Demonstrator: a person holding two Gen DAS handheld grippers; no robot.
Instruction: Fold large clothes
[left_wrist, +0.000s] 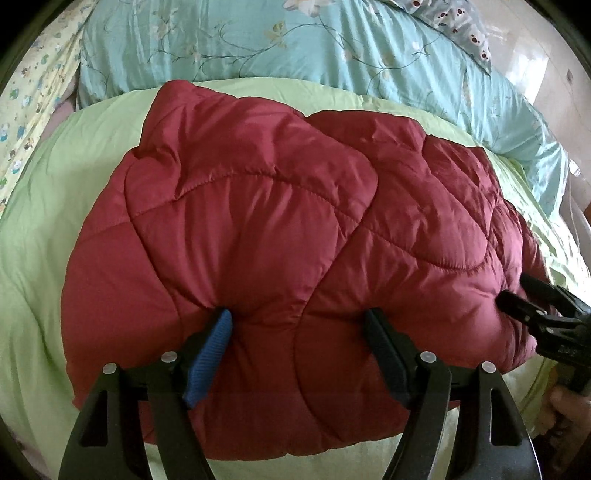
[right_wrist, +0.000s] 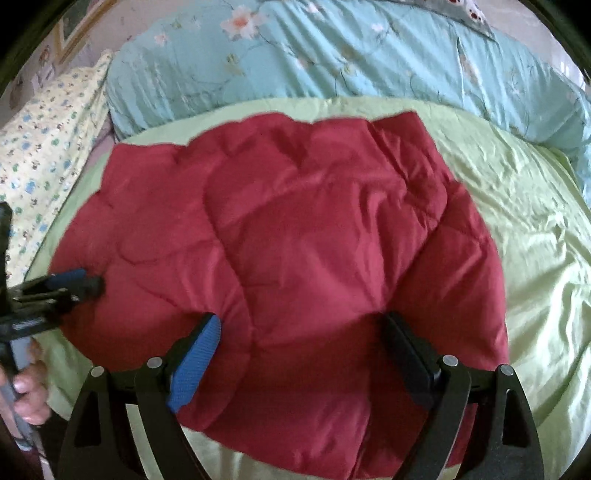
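A green sheet (left_wrist: 44, 236) covers the bed, and the red quilted coat (left_wrist: 258, 206) lies on it folded into a puffy bundle. Both the left gripper (left_wrist: 299, 325) and right gripper (right_wrist: 303, 328) are spread wide, fingertips pressing its near edge — press evenly, I'd judge, to flatten trapped air.

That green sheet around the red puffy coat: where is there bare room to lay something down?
The widest bare stretch of green sheet lies right of the red coat, running up to the blue floral quilt. A second strip lies left of the coat, bordered by the yellow patterned fabric. The near edge is crowded: left claw and right claw both press there.
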